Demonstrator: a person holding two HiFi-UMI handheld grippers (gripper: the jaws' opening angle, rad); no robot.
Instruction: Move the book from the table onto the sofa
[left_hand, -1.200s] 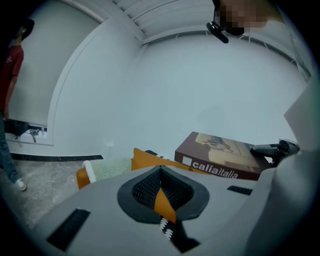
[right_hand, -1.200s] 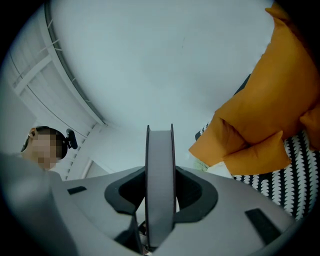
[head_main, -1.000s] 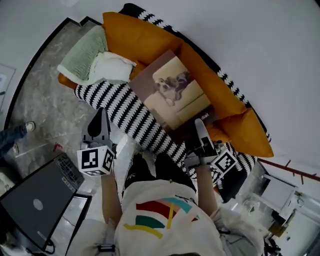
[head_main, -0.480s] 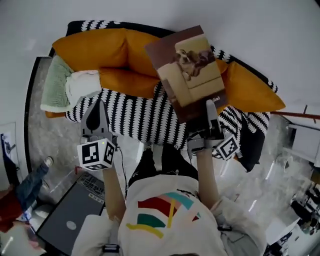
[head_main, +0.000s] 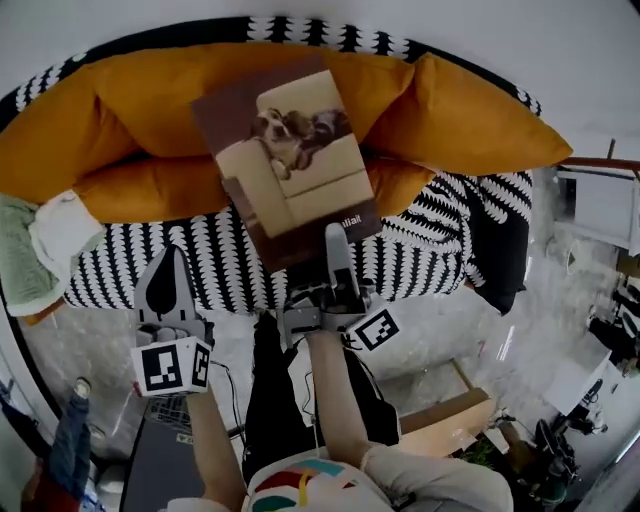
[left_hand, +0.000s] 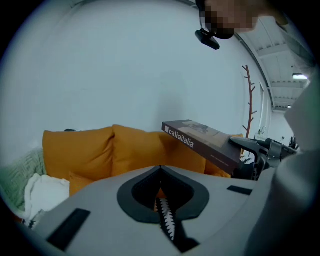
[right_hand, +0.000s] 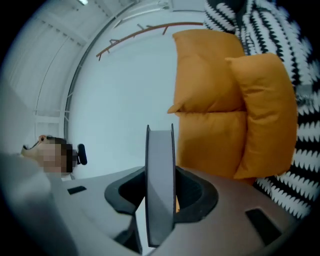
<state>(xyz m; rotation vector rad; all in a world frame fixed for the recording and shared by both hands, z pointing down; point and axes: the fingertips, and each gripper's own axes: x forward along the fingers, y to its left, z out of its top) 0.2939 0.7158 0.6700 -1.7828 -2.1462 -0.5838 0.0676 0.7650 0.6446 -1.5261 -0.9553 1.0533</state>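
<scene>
Head view, as I am logging it: right gripper (head_main: 335, 238) is clenching the near edge of the book (head_main: 285, 150) (dog photograph on cover), which is hanging over the sofa (head_main: 440, 250) and its orange cushions (head_main: 130, 110). Left gripper (head_main: 170, 265) is hovering to the left, jaws closed on nothing.
</scene>
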